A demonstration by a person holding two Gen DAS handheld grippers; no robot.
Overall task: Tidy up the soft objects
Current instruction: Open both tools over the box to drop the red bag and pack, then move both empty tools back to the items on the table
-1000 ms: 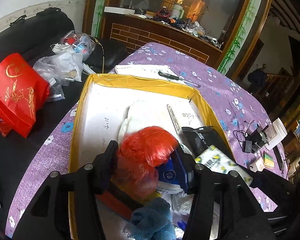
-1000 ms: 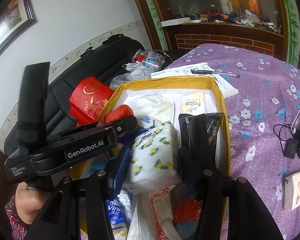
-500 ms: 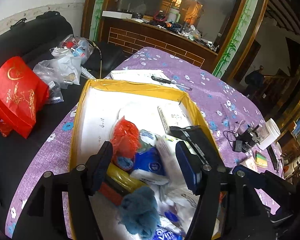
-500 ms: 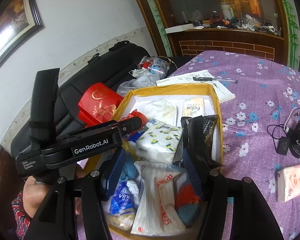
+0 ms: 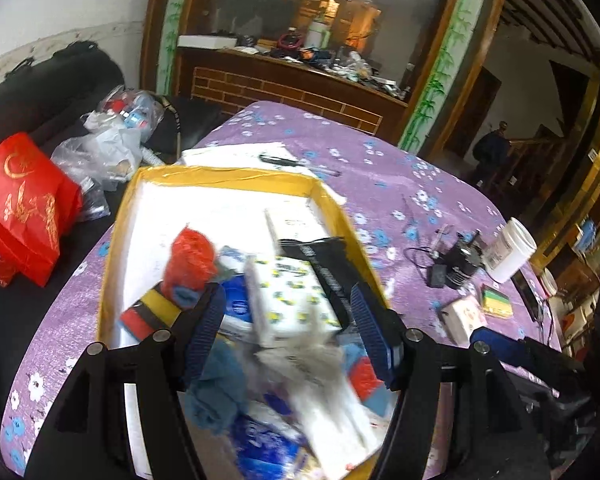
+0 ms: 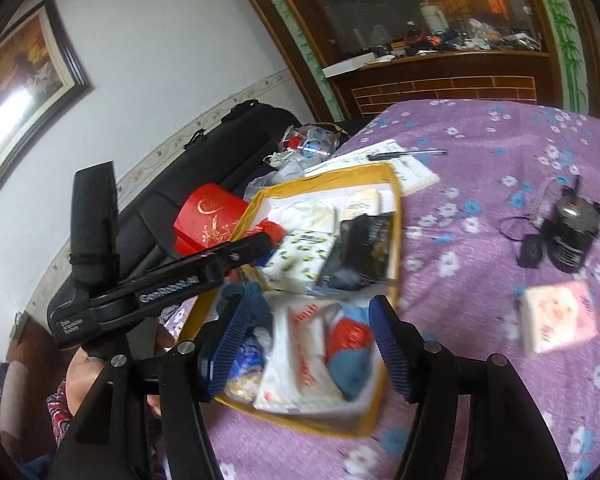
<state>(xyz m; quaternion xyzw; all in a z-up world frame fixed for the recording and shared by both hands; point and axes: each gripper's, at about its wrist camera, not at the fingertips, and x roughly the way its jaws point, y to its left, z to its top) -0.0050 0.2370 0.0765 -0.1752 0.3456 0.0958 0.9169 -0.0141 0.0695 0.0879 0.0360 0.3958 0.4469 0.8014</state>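
Right now your two grippers hang above the purple flowered tablecloth (image 6: 500, 184), both aimed down at the yellow-rimmed box (image 5: 236, 178) just ahead of their fingers. Inside the box, forward of your left gripper (image 5: 290, 334), lies the lemon-print tissue pack (image 5: 296, 300), with the black pouch (image 5: 332, 264) to its right and the red bag (image 5: 190, 256) ahead to the left. Your left gripper's jaws stand apart and hold nothing. Your right gripper (image 6: 306, 342) has just been opening its jaws; nothing is pressed between them, and the white packet (image 6: 296, 360) lies in the box below the gap. Off to that gripper's right, the pink tissue pack (image 6: 556, 320) sits on the cloth outside the box.
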